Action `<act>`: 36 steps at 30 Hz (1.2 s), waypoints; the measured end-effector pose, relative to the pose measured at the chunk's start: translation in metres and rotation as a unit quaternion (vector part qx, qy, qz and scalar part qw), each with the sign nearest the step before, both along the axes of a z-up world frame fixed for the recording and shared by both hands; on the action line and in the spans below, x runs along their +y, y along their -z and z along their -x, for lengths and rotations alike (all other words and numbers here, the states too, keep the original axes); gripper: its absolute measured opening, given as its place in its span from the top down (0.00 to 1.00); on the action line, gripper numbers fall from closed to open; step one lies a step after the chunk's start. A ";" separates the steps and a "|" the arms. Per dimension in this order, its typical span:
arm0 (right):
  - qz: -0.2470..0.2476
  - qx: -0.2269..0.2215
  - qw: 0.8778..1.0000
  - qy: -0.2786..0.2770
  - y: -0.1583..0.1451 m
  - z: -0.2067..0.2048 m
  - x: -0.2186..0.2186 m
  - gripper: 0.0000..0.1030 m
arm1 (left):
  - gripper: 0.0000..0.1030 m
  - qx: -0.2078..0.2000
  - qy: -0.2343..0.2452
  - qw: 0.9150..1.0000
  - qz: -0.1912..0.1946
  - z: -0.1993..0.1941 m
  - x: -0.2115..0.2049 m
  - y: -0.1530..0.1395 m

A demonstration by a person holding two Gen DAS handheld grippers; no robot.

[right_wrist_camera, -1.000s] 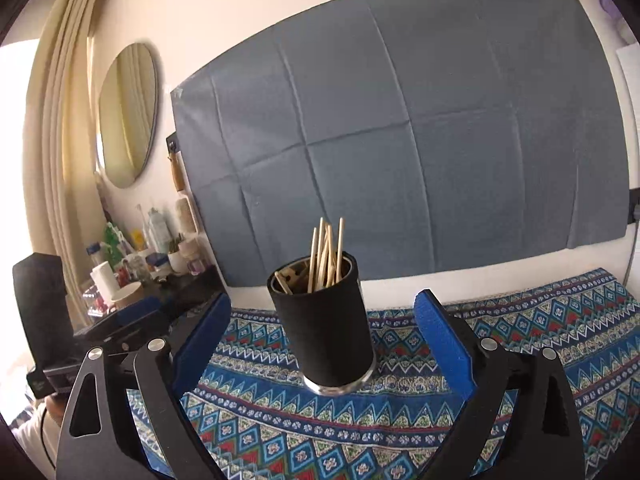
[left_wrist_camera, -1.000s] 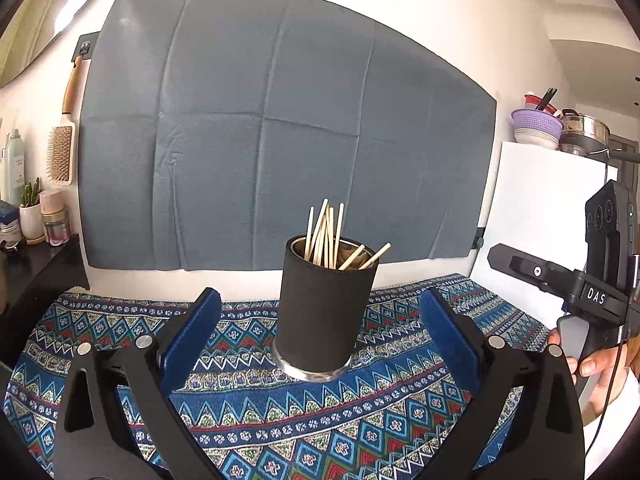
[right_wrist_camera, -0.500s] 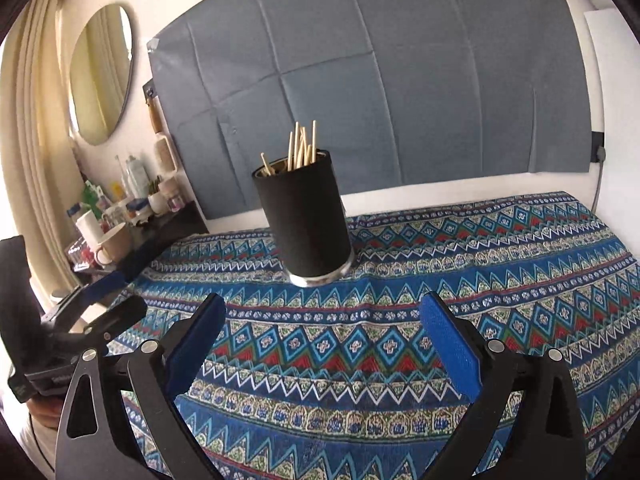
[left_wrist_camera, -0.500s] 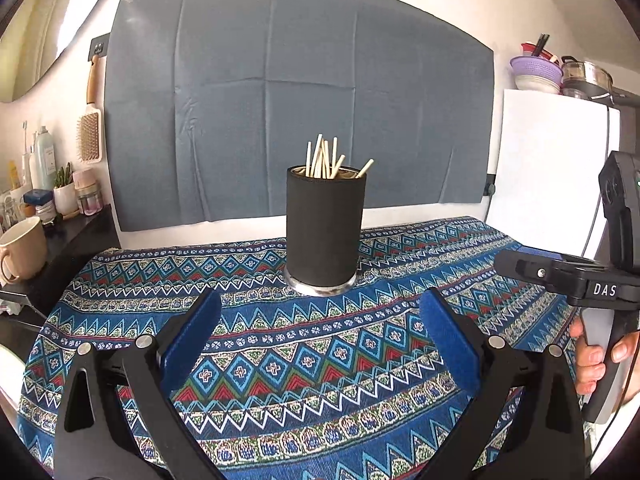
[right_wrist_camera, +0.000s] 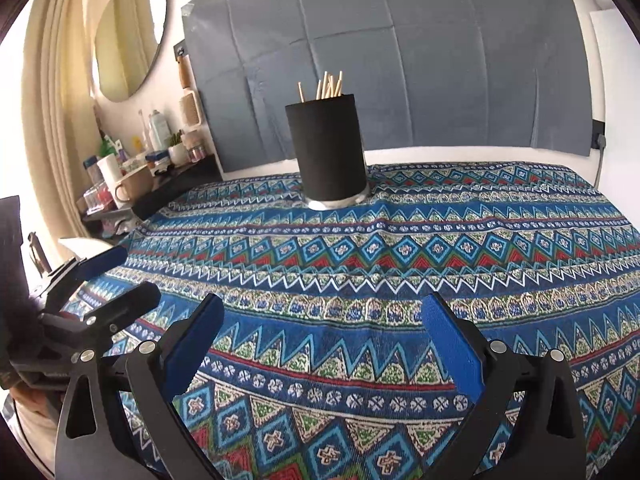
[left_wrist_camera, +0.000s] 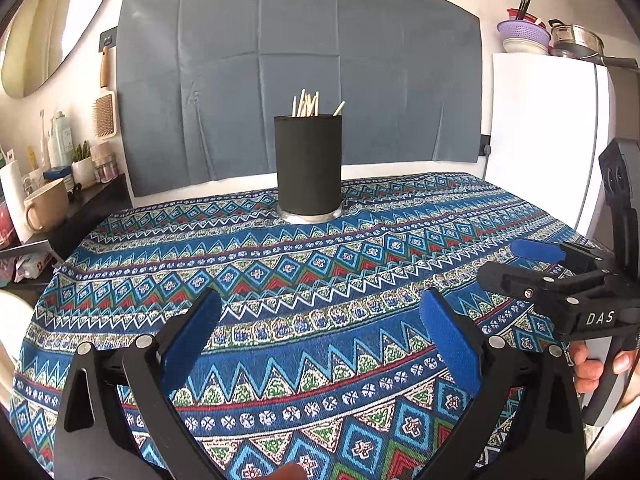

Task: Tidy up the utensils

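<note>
A tall black cylindrical holder (left_wrist_camera: 308,166) with a metal base is standing upright at twelve o'clock on the blue patterned tablecloth (left_wrist_camera: 320,280), with thin wooden sticks (left_wrist_camera: 306,105) poking out of its top. The left gripper (left_wrist_camera: 320,344) and the right gripper (right_wrist_camera: 322,344) are both gaping wide, nothing between their blue-padded jaws, well apart from the holder and hovering over bare cloth.

One black holder (left_wrist_camera: 308,166), ahead of both claws; wooden sticks (left_wrist_camera: 306,106) inside, count unclear. One patterned cloth (left_wrist_camera: 320,280) on tabletop. One beige mug (left_wrist_camera: 44,210), left of left claw (left_wrist_camera: 320,334).
</note>
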State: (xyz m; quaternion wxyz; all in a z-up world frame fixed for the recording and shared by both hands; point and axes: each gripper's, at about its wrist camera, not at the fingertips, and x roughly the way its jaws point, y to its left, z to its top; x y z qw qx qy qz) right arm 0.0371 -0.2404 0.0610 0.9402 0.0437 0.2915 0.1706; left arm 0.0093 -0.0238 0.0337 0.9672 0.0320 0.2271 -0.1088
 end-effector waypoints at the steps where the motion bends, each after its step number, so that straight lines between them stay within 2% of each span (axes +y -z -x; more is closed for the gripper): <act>1: -0.003 -0.004 1.000 0.007 0.002 0.005 -0.003 0.08 | 0.06 0.000 -0.003 1.000 -0.001 0.003 0.000 0.004; 4: -0.013 -0.021 1.000 0.012 0.008 0.018 -0.009 0.08 | 0.06 0.007 -0.009 1.000 -0.001 0.007 -0.001 0.014; 8: -0.001 -0.030 1.000 0.008 0.016 0.025 -0.009 0.08 | 0.06 0.009 -0.014 1.000 0.002 0.010 0.000 0.018; 11: -0.007 -0.031 0.999 -0.002 0.017 0.027 -0.008 0.08 | 0.06 0.010 -0.001 1.000 0.013 0.014 0.002 0.021; 13: 0.001 -0.036 0.999 0.007 0.018 0.028 -0.006 0.08 | 0.06 0.020 0.002 1.000 0.017 0.011 0.002 0.023; 15: -0.020 -0.040 0.999 0.011 0.017 0.029 -0.010 0.08 | 0.06 0.028 -0.002 0.999 0.025 0.009 0.005 0.024; 18: -0.034 -0.044 0.997 0.045 0.017 0.031 -0.018 0.08 | 0.06 0.031 -0.005 0.998 0.046 0.010 0.012 0.026; 21: 0.018 -0.078 0.995 0.059 0.015 0.033 -0.012 0.08 | 0.06 0.021 -0.006 0.998 0.052 0.012 0.013 0.024; 24: 0.024 -0.051 0.998 0.030 0.018 0.025 -0.005 0.08 | 0.06 0.027 0.000 0.999 0.040 0.010 0.008 0.025; 27: 0.026 -0.050 0.998 0.029 0.020 0.025 -0.004 0.08 | 0.06 0.027 0.006 0.999 0.041 0.010 0.008 0.025; 36: -0.029 -0.043 0.998 0.020 0.023 0.026 -0.017 0.08 | 0.06 0.035 0.004 0.998 0.052 0.008 0.011 0.026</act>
